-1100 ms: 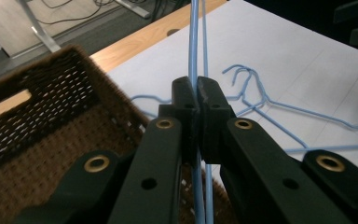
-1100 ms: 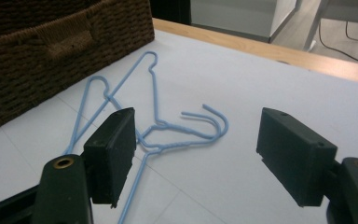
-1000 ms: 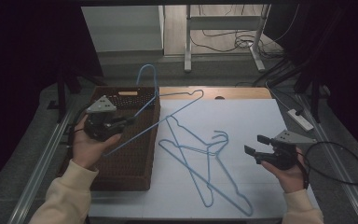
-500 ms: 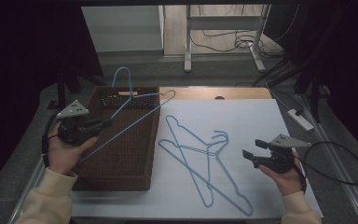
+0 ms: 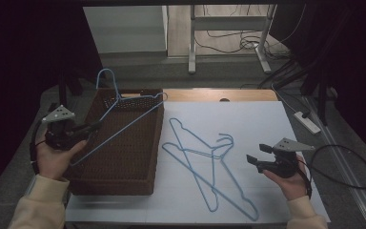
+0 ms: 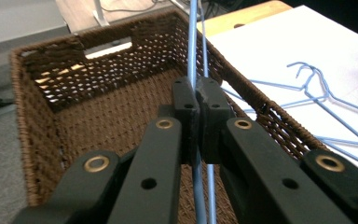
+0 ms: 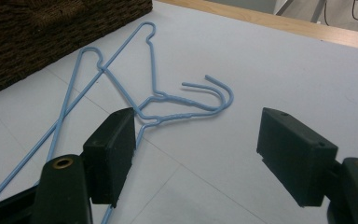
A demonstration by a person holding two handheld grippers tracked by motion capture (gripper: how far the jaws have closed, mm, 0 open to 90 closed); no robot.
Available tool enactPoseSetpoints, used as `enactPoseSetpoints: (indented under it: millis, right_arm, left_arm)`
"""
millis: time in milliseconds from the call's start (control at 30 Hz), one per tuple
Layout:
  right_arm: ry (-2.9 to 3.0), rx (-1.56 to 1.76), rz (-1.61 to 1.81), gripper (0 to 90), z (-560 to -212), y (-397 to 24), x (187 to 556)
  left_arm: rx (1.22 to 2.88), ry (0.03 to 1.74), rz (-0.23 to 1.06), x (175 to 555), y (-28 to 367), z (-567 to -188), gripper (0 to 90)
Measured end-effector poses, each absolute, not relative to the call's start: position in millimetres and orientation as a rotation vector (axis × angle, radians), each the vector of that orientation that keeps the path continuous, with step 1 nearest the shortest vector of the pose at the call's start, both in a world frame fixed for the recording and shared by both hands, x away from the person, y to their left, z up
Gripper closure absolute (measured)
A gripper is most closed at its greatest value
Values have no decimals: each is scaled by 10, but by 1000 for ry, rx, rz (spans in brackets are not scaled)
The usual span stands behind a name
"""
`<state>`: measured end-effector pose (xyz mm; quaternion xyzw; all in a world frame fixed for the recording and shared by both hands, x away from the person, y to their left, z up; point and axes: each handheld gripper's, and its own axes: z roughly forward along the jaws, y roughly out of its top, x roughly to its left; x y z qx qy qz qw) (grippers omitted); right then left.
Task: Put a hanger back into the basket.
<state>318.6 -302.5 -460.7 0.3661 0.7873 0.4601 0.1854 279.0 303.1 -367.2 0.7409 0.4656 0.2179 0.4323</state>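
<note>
My left gripper [image 5: 95, 127] is shut on a light blue wire hanger [image 5: 124, 117] and holds it over the brown wicker basket [image 5: 124, 183]. In the left gripper view its jaws [image 6: 196, 100] pinch the hanger's wire [image 6: 193, 42] above the basket's inside [image 6: 98, 112]. The hook [image 5: 106, 78] sticks out past the basket's far left corner. Two more blue hangers [image 5: 205, 160] lie crossed on the white table top. My right gripper [image 5: 253, 160] hovers open just right of them; in the right gripper view its jaws [image 7: 198, 144] stand wide above the hangers' hooks [image 7: 212, 95].
The white table top [image 5: 267, 124] has a wooden strip [image 5: 219, 94] along its far edge. A cable [image 5: 343, 167] loops from the right gripper off the table's right side. A power strip [image 5: 307, 121] lies on the floor to the right. A desk frame [image 5: 228, 38] stands beyond.
My left hand has carried the held hanger to the left, from the basket's right part to over its left part. The right gripper has stayed in place, open.
</note>
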Motion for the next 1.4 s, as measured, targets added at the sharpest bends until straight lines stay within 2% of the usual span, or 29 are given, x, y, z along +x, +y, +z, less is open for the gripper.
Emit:
enactPoseSetpoints:
  millis: [300, 933, 1400]
  right_arm:
    - [2227, 1034, 1287, 282, -4613, -3020, 3187]
    - [2249, 1035, 1272, 282, -4640, -2999, 3194]
    - [2271, 1036, 1254, 279, -4667, -2973, 3202]
  left_arm:
    - [1807, 1194, 575, 2725, 3169, -3666, 874]
    - [1944, 1299, 514, 3033, 3153, -4164, 873]
    - [2055, 1382, 513, 3131, 3204, -4292, 871]
